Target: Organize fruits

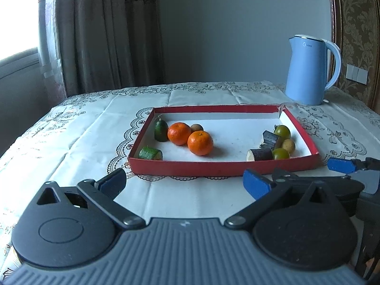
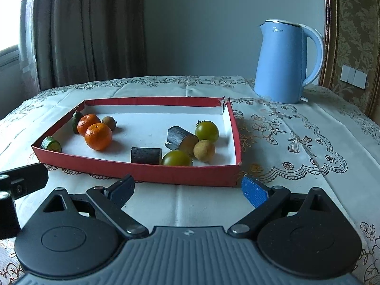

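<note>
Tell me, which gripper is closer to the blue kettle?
Right. The right gripper hovers open by the tray's near right corner, on the kettle's side. The left gripper, also open, sits further left.

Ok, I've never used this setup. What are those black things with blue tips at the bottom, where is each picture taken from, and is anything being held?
Those are hand-held tongs, one per hand, each carrying its own camera looking forward along its two fingers. One picture looks out over the left tongs, the other over the right tongs. Both are open and hold nothing, short of a red tray on a lace tablecloth. In the tray lie two oranges, cucumber pieces, dark cut pieces, green tomatoes and small brown fruits. A blue kettle stands behind the tray.
</note>
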Demonstrator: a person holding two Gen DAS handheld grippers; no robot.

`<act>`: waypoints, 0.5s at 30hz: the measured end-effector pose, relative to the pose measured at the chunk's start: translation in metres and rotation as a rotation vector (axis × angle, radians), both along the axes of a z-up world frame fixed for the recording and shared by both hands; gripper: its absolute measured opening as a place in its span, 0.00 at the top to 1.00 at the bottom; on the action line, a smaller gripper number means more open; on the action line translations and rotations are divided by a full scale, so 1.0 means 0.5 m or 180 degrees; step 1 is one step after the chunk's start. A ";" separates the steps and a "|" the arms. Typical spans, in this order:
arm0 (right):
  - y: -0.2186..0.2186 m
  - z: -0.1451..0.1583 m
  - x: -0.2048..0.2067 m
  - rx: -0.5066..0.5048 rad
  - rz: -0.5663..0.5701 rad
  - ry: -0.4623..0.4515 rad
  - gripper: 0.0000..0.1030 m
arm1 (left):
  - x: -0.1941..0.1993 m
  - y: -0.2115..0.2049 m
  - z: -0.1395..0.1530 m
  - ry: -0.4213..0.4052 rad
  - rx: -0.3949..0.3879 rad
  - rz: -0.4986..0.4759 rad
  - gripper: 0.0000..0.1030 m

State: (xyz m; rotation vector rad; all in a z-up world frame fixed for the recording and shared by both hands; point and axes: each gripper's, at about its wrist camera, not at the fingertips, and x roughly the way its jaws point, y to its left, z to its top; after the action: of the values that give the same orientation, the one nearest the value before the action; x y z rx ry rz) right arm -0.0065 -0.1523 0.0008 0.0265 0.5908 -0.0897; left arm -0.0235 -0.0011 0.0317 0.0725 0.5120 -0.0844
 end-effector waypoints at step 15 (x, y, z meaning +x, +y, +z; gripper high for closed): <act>0.004 -0.008 0.008 -0.0029 0.0009 0.0041 0.05 | 0.006 0.003 -0.007 -0.0008 0.0036 0.0003 0.00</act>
State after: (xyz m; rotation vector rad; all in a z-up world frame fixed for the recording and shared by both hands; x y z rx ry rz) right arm -0.0023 -0.1502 -0.0030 0.0164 0.6034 -0.0898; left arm -0.0207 0.0002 0.0281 0.0835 0.5100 -0.0806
